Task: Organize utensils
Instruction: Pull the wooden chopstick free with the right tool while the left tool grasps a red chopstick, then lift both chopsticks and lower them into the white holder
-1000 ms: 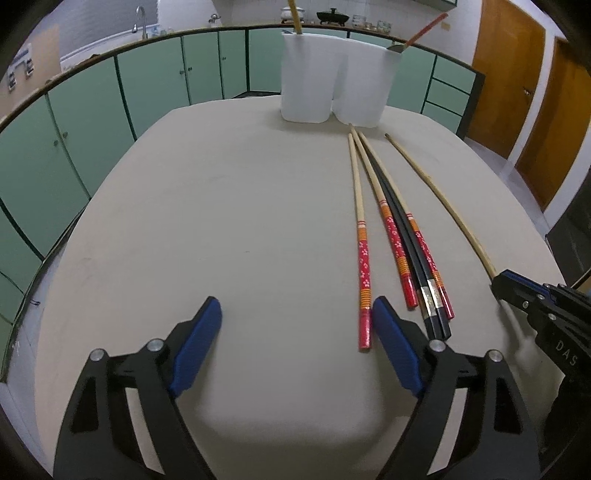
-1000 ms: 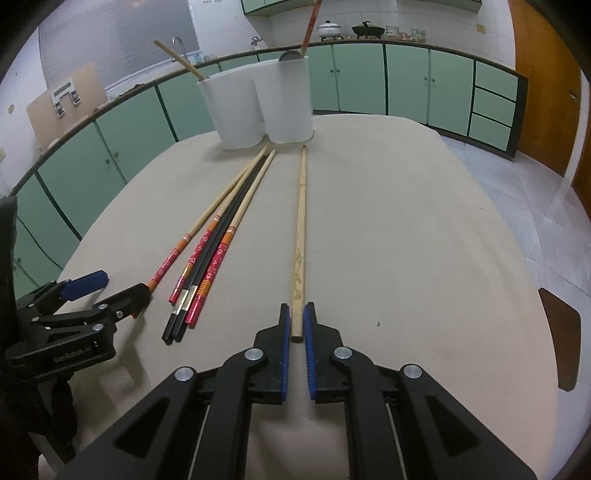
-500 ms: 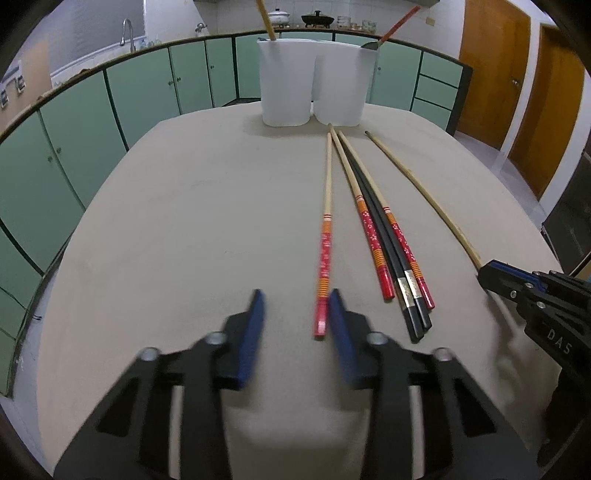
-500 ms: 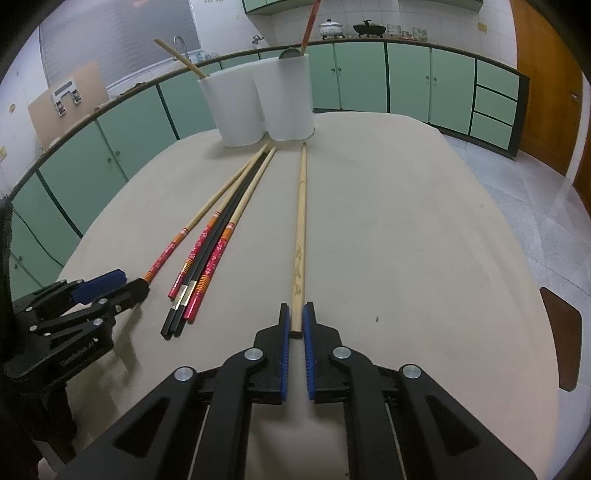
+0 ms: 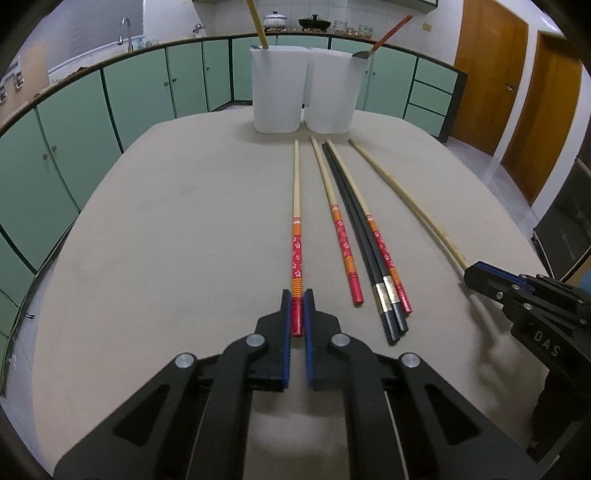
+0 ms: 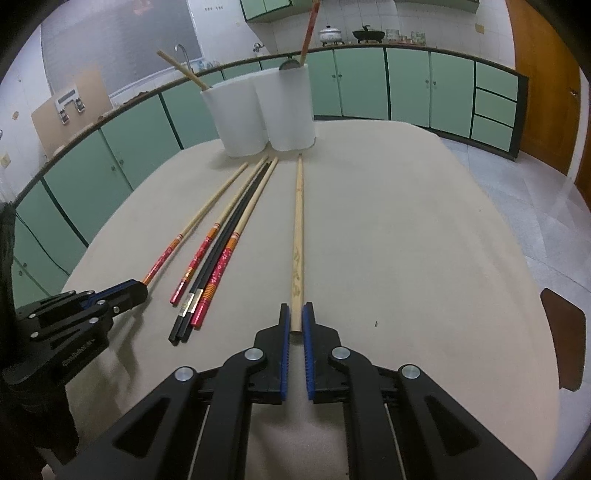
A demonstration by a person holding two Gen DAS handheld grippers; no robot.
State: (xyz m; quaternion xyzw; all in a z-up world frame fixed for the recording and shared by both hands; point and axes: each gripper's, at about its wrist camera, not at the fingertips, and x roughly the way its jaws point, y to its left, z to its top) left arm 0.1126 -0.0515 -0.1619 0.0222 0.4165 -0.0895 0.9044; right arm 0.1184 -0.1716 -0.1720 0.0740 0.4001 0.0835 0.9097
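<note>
My left gripper [image 5: 297, 295] is shut on the red end of a red-and-orange patterned chopstick [image 5: 296, 236] that lies on the beige table [image 5: 166, 240]. My right gripper [image 6: 296, 312] is shut on the near end of a plain wooden chopstick [image 6: 297, 229]. Between them lie two more red-patterned chopsticks [image 5: 341, 236] and a black pair [image 5: 364, 240]. Two white holders [image 5: 275, 90] stand side by side at the table's far end. The left one has a wooden stick in it, and a red-handled spoon [image 5: 384, 35] leans in the right one.
Green cabinets [image 5: 147, 96] curve round behind the table, with a sink tap and pots on the counter. Wooden doors [image 5: 491, 74] are at the right. A brown chair seat [image 6: 565, 339] shows past the table's right edge.
The left gripper's jaws were wide open beside the red chopstick and have shut on its end after shifting right over it. The right gripper stayed shut on the wooden chopstick.
</note>
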